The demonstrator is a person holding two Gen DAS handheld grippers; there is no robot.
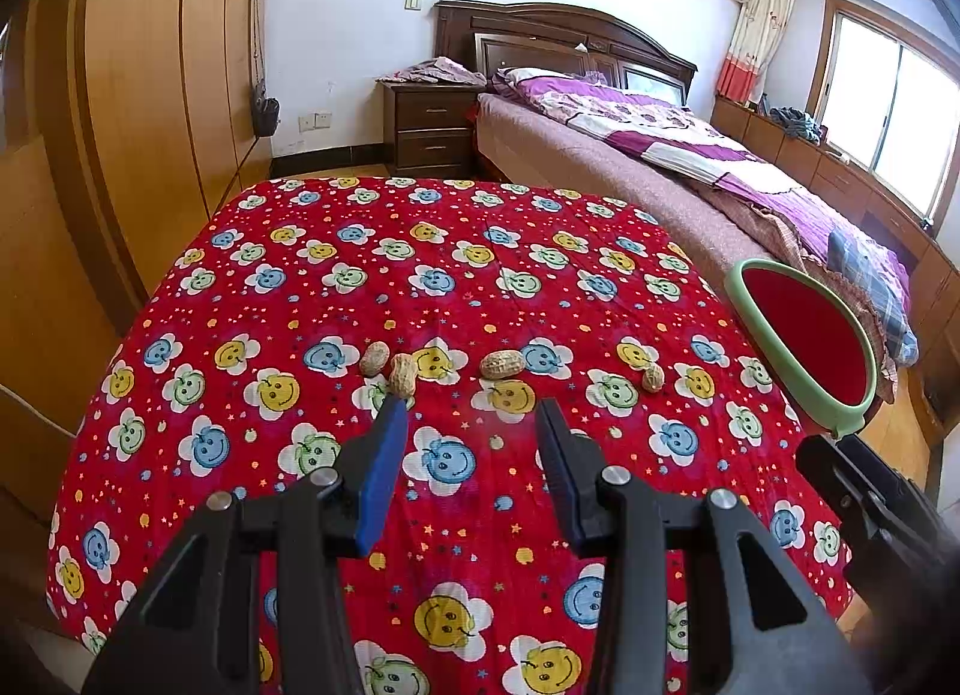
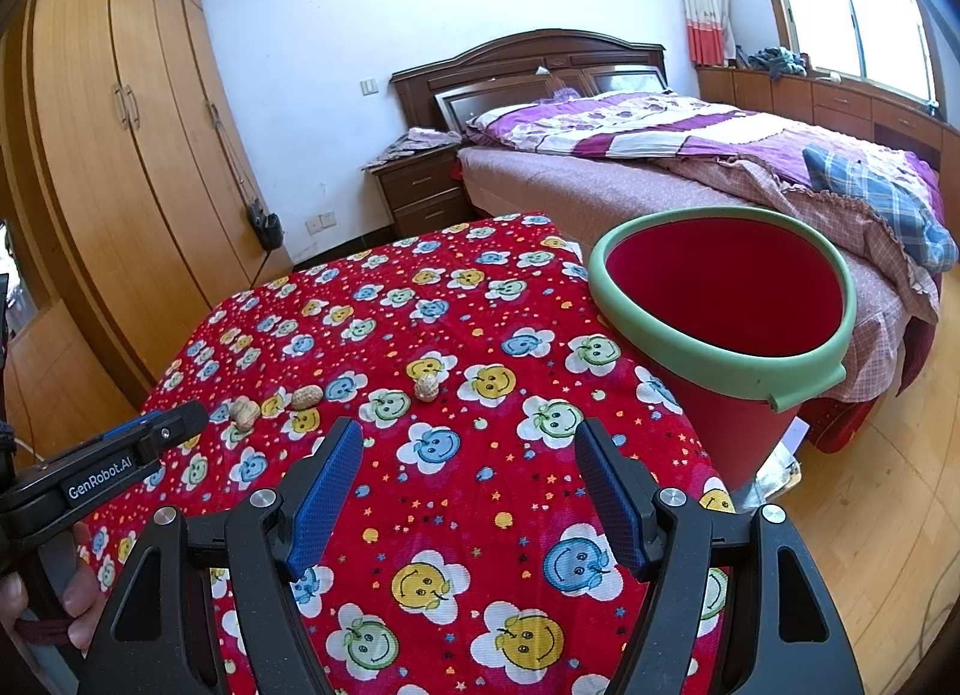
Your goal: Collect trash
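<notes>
Since the peanuts [image 1: 497, 364] are light and brittle, a gentle pinch across the shell's middle looks right. Four lie in a loose row on the cloth [image 1: 420, 275], ahead of the left gripper [image 1: 471, 413], its jaws spread and empty. Only the right view shows the bucket [image 2: 720, 299] whole, beside the table; the right gripper [image 2: 468, 443] is spread too.

Both my feeds are bright with daylight pouring in from the window [image 2: 852, 5], which blows out to plain white glare in each view. The white wall [image 2: 336, 5] is evenly lit and the cloth on the surface [image 1: 456, 287] shows crisp, saturated colour with only soft shadows. Fisheye bending curves the wardrobe [image 1: 138, 95] strongly, and the corners darken to black vignette.
</notes>
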